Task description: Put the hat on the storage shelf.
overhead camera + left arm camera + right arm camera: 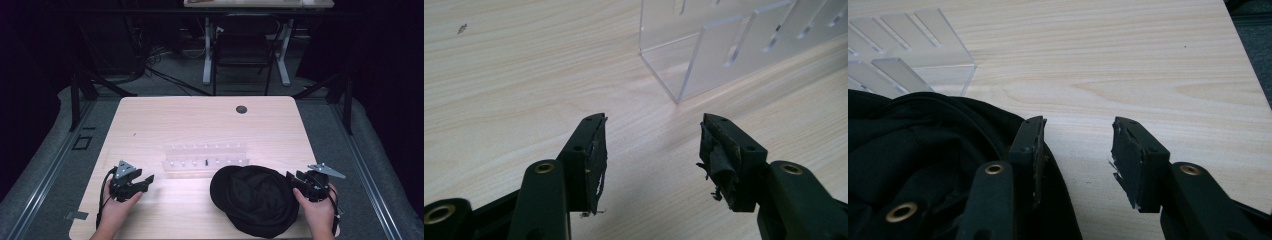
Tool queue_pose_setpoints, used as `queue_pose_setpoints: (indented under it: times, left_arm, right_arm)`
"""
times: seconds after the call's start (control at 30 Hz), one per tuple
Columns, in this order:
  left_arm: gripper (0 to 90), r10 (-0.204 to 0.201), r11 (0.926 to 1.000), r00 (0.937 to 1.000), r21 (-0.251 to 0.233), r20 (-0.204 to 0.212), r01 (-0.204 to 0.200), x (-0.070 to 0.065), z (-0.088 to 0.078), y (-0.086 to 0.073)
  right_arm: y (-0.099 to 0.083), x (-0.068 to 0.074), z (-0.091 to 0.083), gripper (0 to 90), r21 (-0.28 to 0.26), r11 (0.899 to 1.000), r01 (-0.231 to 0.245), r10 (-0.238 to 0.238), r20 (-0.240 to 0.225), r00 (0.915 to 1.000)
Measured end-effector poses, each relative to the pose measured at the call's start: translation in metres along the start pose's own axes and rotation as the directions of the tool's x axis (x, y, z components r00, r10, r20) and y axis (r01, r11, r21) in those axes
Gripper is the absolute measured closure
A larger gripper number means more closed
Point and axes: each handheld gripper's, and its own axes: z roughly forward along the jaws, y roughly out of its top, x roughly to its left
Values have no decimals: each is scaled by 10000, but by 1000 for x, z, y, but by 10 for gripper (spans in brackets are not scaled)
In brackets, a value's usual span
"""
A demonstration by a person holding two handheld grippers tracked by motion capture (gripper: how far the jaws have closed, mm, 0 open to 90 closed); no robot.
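Observation:
A black cap [255, 199] lies on the wooden table [200, 125] near its front edge, right of centre. Behind it stands a clear acrylic rack [205, 159] with slots. My right gripper [294, 180] rests at the cap's right rim, open; in the right gripper view the cap [913, 160] lies by the left jaw and bare wood shows between the jaws [1078, 150]. My left gripper [145, 181] sits at the front left, open and empty, pointing toward the rack's end [704, 55], with nothing between its jaws [653, 150].
A round grommet hole [241, 109] sits at the table's far side. Beyond the table stand a chair [242, 50] and another desk's legs. Grey floor and rails flank the table on both sides.

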Motion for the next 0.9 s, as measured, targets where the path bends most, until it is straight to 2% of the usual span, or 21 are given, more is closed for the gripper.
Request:
queue_pose_setpoints:
  times: [0.17,0.57,0.7,0.73,0.83,0.87,0.9]
  left_arm:
    - [448,30,10000,10000,-27,59,-30,-1,-2,0]
    - [449,28,9999,10000,-131,52,-27,-1,-3,1]
    - [449,117,9998,9999,-171,58,-116,-3,-5,1]
    - [449,167,9998,9998,-144,69,-166,-3,-5,1]
    - [453,233,9996,9997,-171,90,-231,-4,-5,1]
    - [453,254,9995,9996,-191,121,-252,-6,-5,1]
    - [453,254,9995,9996,-191,121,-252,-6,-5,1]
  right_arm:
    - [1,0,-2,558,-97,9999,-47,47,62,10000]
    - [7,3,-15,561,267,9995,-172,170,104,9998]
    - [15,6,-19,565,683,9971,-326,315,164,9994]
    - [19,9,-20,565,1030,9937,-439,431,106,9990]
    - [22,13,-21,565,1275,9912,-363,338,216,9992]
    - [26,14,-21,565,1705,9847,-365,314,327,9990]
    - [26,14,-21,565,1705,9847,-365,314,327,9990]
